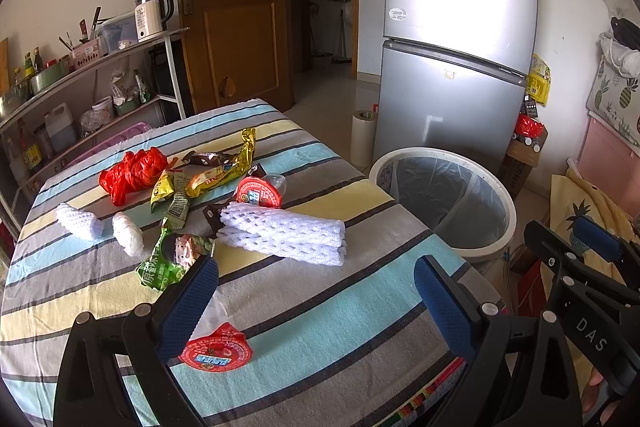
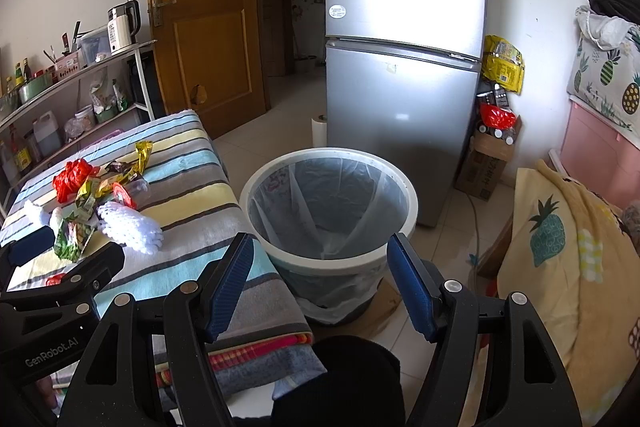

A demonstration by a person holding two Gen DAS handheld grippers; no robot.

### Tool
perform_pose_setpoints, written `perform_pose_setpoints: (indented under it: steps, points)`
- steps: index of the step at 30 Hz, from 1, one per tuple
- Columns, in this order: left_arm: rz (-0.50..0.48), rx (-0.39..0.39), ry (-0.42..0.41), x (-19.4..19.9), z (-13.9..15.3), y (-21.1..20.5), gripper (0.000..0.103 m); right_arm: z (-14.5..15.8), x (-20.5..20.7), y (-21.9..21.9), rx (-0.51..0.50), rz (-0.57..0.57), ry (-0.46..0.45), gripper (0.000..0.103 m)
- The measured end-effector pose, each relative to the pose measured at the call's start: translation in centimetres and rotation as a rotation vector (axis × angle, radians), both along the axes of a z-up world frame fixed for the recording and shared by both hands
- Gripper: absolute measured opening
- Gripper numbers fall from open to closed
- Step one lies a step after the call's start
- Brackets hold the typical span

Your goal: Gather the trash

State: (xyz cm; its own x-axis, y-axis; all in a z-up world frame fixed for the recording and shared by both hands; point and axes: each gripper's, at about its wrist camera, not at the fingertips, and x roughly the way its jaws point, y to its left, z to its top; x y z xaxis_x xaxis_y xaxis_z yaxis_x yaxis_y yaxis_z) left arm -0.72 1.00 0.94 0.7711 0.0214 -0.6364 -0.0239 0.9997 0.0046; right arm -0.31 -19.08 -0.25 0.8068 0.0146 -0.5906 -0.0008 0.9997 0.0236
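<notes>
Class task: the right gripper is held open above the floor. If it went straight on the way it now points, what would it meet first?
Most likely the trash bin: it sits centred between the right gripper's open fingers, liner-lined mouth facing up. Nothing shows between them, though depth is hard to judge through the fisheye.

Bench covered with striped cloth: grey, blue, yellow bands. On it, far part: red plastic bag, yellow wrappers, brown wrapper, red round lid. Middle: folded white foam net, two small foam nets, green packet. Near edge: second red lid. Floor beside bench carries white bin with clear liner.
</notes>
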Motion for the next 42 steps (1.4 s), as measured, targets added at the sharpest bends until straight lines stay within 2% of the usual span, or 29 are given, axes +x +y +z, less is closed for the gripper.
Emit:
perform_pose_setpoints:
  steps: [35,42]
  points:
    - [0.007,0.009,-0.004,-0.1,-0.2,-0.1,0.100,0.0,0.0,0.1,0.001,0.000,0.003,0.070]
    - [0.016,0.035,-0.018,-1.0,0.5,1.1,0.100,0.2,0.5,0.6,0.034,0.058,-0.002,0.070]
